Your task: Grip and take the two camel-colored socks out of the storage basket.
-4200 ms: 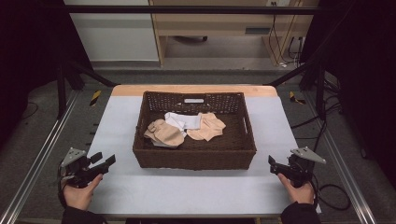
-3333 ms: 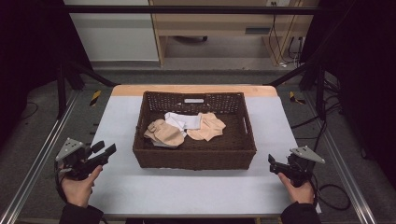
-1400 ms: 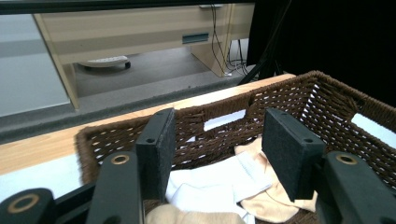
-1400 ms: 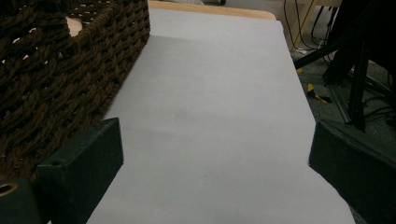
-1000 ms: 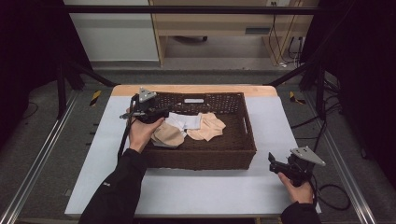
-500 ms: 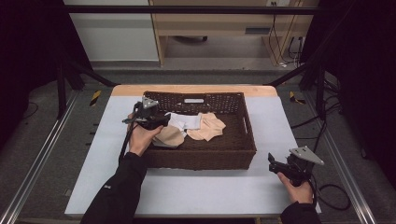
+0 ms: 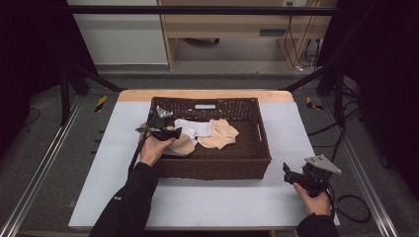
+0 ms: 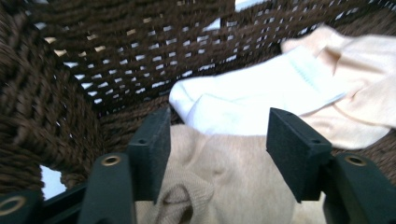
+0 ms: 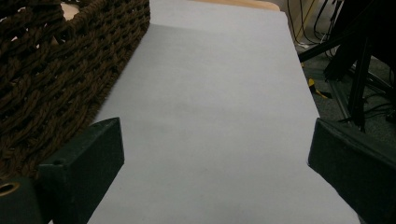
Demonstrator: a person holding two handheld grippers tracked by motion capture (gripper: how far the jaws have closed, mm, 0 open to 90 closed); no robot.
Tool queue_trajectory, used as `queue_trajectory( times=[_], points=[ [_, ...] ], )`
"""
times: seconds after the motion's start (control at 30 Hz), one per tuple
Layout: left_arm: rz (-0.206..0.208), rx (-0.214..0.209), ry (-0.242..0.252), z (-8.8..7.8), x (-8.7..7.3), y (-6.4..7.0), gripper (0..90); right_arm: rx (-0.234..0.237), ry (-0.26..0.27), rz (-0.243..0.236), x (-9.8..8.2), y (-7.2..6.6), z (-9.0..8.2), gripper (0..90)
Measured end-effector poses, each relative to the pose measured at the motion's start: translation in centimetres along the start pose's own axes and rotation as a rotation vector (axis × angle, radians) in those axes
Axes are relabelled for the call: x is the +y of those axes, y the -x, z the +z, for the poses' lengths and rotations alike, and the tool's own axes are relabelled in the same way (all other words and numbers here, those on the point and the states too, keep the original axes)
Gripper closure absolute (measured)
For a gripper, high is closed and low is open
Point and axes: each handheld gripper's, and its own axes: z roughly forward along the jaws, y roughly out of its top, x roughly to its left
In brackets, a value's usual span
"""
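Reaching: left gripper (image 8: 212, 149) wide, just opened, over tan sock (image 8: 233, 182) inside basket (image 7: 247, 158)
Resting: right gripper (image 7: 291, 174) wide, empty, beside basket

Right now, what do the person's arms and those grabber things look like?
Each hand-held gripper is black with two flat, blocky jaws. The left hand-held gripper and right hand-held gripper each carry a grey three-cornered plate and trail a black cable. The left arm wears a black sleeve with a small pale mark.

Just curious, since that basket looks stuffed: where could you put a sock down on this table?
Bare white table runs in front of the basket, and in strips along its two sides. Inside it is crowded: the left gripper hangs open over the beige sock, beside the white sock.
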Motion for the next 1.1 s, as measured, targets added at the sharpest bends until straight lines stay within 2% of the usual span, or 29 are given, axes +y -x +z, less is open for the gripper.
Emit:
queue_trajectory(
  times=[0.1,0.27,0.43,0.47,0.5,0.53,0.63,0.7,0.73,0.83,0.87,0.9,0.93,1.1],
  points=[
    [0.009,0.011,-0.022,0.3,-0.2,0.1,33.6,0.0,-0.003,-0.003,0.0,0.0,0.0,3.9],
    [0.025,0.016,-0.062,0.7,-0.4,0.3,32.7,-0.002,-0.006,-0.005,0.0,0.0,0.0,3.9],
    [0.02,0.016,-0.094,0.9,-0.5,0.3,35.0,-0.003,-0.005,-0.006,0.0,0.0,0.0,3.8],
    [0.025,0.025,-0.115,1.2,-0.6,0.4,34.2,-0.002,-0.006,-0.005,0.0,0.0,0.0,3.9],
    [0.025,0.025,-0.115,1.2,-0.6,0.4,32.4,-0.002,-0.006,-0.005,0.0,0.0,0.0,3.9],
    [0.038,0.025,-0.145,1.4,-0.7,0.6,30.9,-0.001,-0.006,-0.006,0.0,0.0,0.0,3.9],
    [0.031,0.021,-0.148,1.5,-0.7,0.5,30.5,-0.002,-0.006,-0.009,-0.1,0.0,0.1,3.9],
    [0.028,0.016,-0.152,1.5,-0.7,0.5,33.2,-0.001,-0.007,-0.01,-0.1,0.0,0.1,4.0],
    [0.017,0.009,-0.17,1.6,-0.8,0.4,36.5,-0.001,-0.007,-0.01,-0.1,0.0,0.1,4.1],
    [0.011,0.009,-0.18,1.6,-0.8,0.4,50.3,-0.001,-0.006,-0.011,-0.1,0.0,0.0,4.1],
    [0.002,0.009,-0.184,1.6,-0.8,0.4,50.3,0.0,-0.007,-0.006,0.0,0.0,0.0,4.1],
    [-0.007,0.007,-0.192,1.6,-0.8,0.3,54.6,0.0,-0.005,-0.007,0.0,0.0,0.0,4.2],
    [-0.014,0.002,-0.197,1.5,-0.8,0.3,63.5,0.0,-0.004,-0.005,0.0,0.0,0.0,4.2],
    [-0.021,-0.02,-0.19,1.3,-0.7,0.4,75.8,0.0,-0.004,-0.003,0.0,0.0,-0.1,4.2]
  ],
)
